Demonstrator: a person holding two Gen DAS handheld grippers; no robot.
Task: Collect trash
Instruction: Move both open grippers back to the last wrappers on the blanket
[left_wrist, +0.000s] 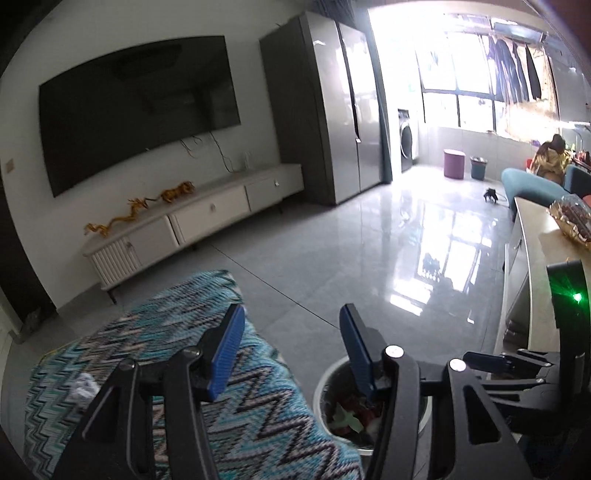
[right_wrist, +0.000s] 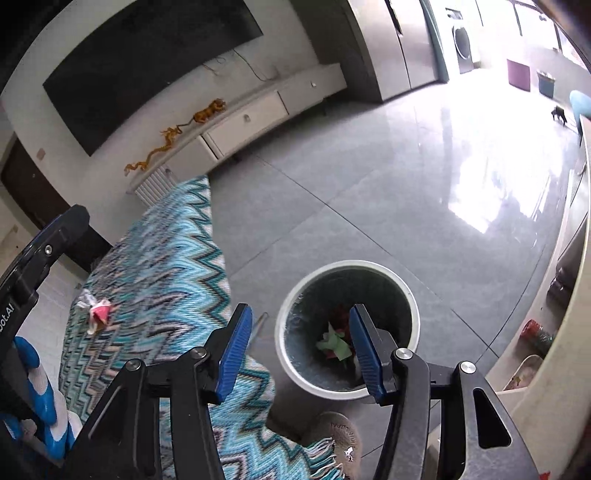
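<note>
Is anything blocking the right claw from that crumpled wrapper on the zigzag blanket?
Nothing visible blocks it. The right claw is open and empty above the trash bin. The crumpled wrapper lies exposed on the zigzag blanket, off to the claw's left. The left claw sits at the frame's edge nearby, not across the path.

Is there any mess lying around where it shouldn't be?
Yes. A crumpled pink-and-white wrapper lies on the zigzag blanket instead of in the trash bin beside it, which already holds scraps.
</note>
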